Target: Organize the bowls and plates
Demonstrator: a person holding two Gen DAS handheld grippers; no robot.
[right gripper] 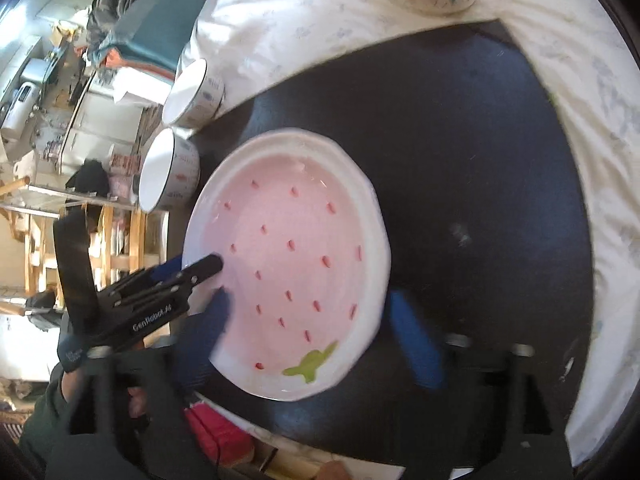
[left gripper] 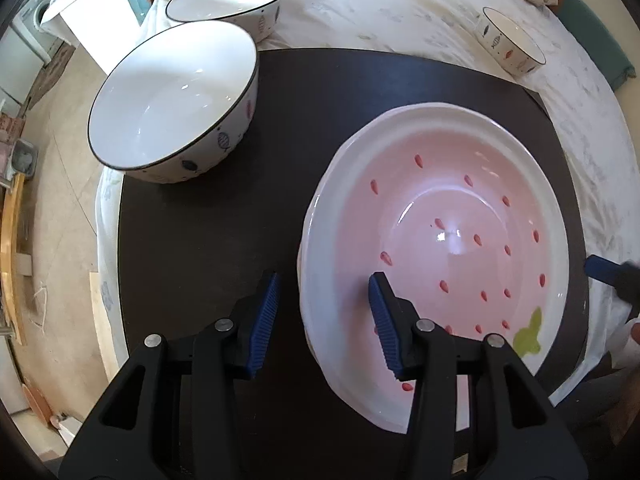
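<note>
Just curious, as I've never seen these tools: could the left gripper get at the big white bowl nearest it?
Probably yes. The left gripper is open astride the pink plate's rim, and only bare dark mat lies between it and that bowl.

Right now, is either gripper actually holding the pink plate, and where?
Neither. The left gripper straddles the pink plate's near rim with fingers apart; the right gripper is wide open.
</note>
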